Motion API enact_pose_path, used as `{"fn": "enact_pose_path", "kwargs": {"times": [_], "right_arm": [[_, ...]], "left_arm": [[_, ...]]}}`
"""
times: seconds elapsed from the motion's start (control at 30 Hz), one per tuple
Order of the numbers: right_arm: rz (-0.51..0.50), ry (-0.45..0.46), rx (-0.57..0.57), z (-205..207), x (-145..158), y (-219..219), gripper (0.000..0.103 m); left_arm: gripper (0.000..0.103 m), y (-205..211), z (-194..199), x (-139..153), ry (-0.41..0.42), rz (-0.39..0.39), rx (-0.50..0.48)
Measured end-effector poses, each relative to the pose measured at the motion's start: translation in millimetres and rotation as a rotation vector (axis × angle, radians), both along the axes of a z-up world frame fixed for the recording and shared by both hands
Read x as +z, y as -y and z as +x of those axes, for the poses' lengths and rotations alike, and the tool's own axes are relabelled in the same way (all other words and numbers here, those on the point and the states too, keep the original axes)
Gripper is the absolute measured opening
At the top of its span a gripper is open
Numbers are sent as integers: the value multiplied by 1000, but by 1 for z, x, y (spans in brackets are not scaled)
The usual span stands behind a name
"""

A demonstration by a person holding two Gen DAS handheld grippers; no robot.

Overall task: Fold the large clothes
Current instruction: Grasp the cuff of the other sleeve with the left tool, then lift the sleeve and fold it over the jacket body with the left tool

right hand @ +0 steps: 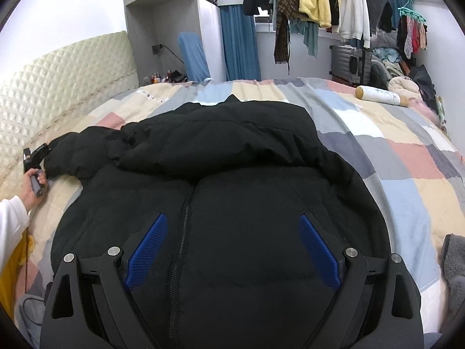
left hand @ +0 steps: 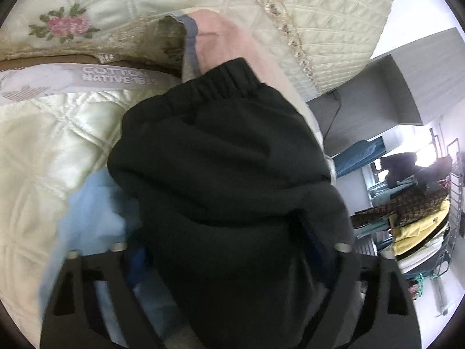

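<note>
A black puffer jacket lies front up on the patchwork quilt, its zipper running toward me. My right gripper hangs just over the jacket's chest, jaws wide and open, with nothing pinched between the blue pads. The jacket's left sleeve, with its ribbed cuff pointing away, fills the gap of my left gripper, and both fingers press into its sides. In the right wrist view that left gripper sits at the sleeve's end, held by a hand.
A cream quilted headboard runs along the left of the bed, with a flowered pillow by the sleeve. A bolster lies at the far right. Hanging clothes and a suitcase stand beyond the bed.
</note>
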State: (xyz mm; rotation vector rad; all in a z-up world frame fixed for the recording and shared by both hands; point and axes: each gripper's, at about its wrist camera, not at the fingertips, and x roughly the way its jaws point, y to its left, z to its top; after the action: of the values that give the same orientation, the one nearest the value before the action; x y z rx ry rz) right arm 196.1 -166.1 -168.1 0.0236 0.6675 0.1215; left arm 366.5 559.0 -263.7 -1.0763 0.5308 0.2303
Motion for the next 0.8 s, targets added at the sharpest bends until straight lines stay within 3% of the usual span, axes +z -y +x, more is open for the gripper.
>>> {"fn": "enact_pose_path", "kwargs": {"times": [0.07, 0.23, 0.4, 0.5, 0.7, 0.8], "right_arm": [[-5, 6, 0, -1, 1, 0, 92], [-4, 33, 8, -8, 9, 2, 92], [14, 53, 13, -15, 16, 9, 92], [30, 54, 21, -19, 19, 12, 92], [47, 92, 33, -30, 26, 21, 92], [42, 99, 33, -33, 26, 28, 92]], "left_arm": [[50, 1, 0, 7, 16, -30, -2], [18, 5, -3, 43, -9, 44, 17], [9, 9, -25, 97, -42, 189, 99], [7, 13, -44, 125, -53, 234, 142], [3, 29, -65, 169, -92, 362, 165], [3, 50, -70, 195, -92, 471, 167]]}}
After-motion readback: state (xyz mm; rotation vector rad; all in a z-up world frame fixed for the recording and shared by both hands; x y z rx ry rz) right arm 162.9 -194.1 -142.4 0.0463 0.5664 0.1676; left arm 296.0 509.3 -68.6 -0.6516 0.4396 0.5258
